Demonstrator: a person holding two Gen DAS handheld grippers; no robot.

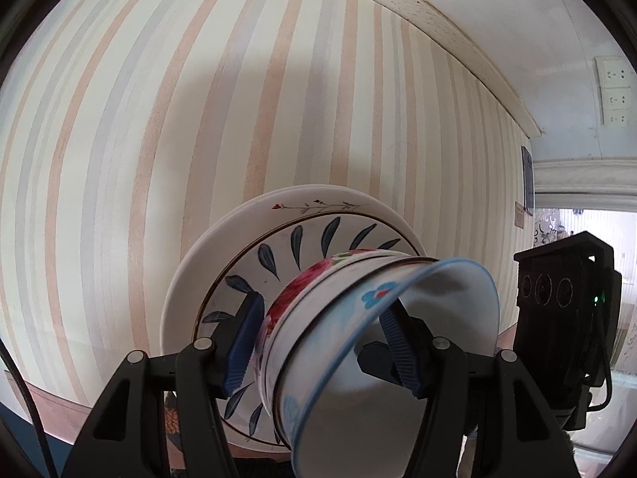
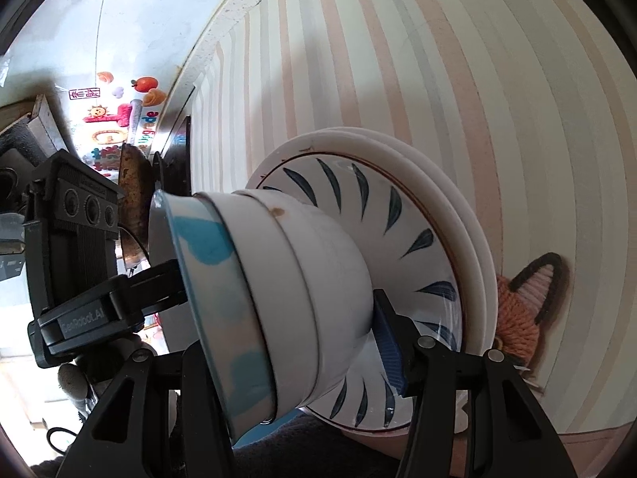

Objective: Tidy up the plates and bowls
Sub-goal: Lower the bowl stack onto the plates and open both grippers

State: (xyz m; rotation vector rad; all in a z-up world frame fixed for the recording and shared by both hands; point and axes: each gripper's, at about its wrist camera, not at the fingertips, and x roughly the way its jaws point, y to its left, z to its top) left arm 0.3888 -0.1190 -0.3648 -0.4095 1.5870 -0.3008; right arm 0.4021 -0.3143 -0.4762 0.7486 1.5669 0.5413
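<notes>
A stack of nested bowls (image 1: 338,338) sits on stacked plates: a plate with dark blue leaves (image 1: 302,247) on plain white plates (image 1: 183,279). The whole stack is tilted on its side. The outer bowl has a blue rim and blue flowers (image 1: 382,290); the one behind it has red roses (image 1: 302,279). My left gripper (image 1: 322,342) is shut on the bowl stack, one blue pad (image 1: 243,346) outside and one inside. My right gripper (image 2: 286,318) grips the same stack (image 2: 286,279) from the opposite side, beside the leaf plate (image 2: 418,239). The left gripper's body shows in the right wrist view (image 2: 79,263).
A striped wallpaper wall (image 1: 239,99) fills the background. A knitted orange toy with black ears (image 2: 525,310) lies behind the plates. Wall sockets (image 1: 615,91) are at upper right. The right gripper's body (image 1: 565,318) is close on the right. Colourful decorations (image 2: 119,119) hang at left.
</notes>
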